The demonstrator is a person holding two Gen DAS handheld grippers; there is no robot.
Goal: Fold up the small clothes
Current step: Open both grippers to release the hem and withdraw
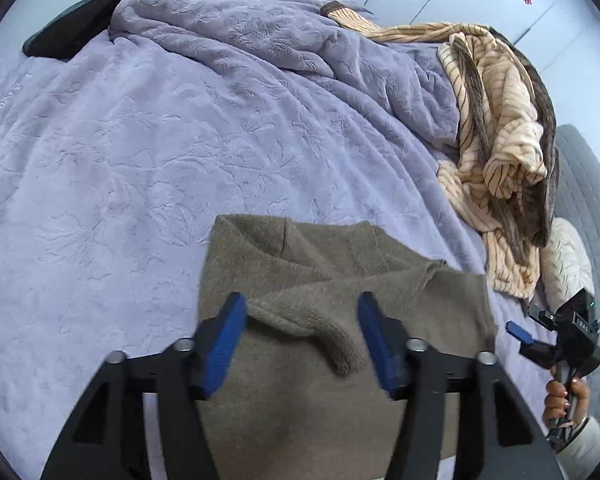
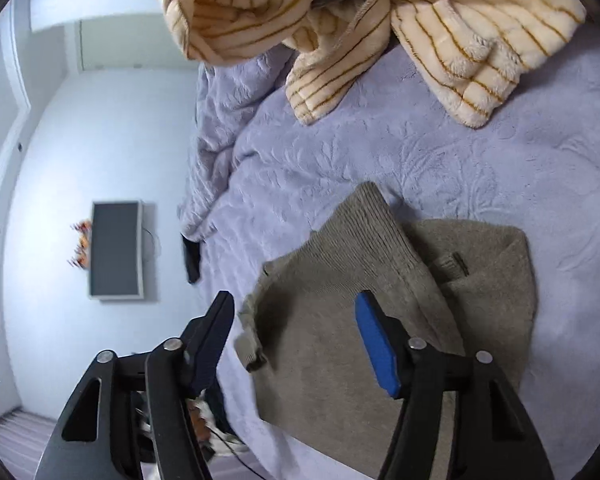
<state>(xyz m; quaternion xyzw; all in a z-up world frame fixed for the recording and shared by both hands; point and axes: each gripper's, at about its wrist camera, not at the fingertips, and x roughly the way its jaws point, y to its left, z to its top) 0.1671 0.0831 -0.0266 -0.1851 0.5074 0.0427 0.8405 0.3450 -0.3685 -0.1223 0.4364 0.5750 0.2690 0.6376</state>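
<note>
My left gripper point(image 1: 300, 336) and right gripper point(image 2: 296, 340) both hang with fingers spread wide, holding nothing, over the folded brown sweater point(image 1: 324, 288) lying near the bed's point(image 1: 120, 152) edge.

I see one garment to work on: a small olive-brown knit sweater point(image 1: 300, 280) lying on the lavender bedspread point(image 1: 120, 160). In my left wrist view it fills the lower centre, from about 6 o'clock up toward the middle, with a soft fuzzy surface and one layer already lapped over another, leaving a thick rolled ridge across it. In my right wrist view the same sweater point(image 2: 340, 300) sits at about 5 o'clock, a finely ribbed panel folded diagonally over the plainer fuzzy body, a small tag showing at the neck, one edge rumpled at its left side.
</note>
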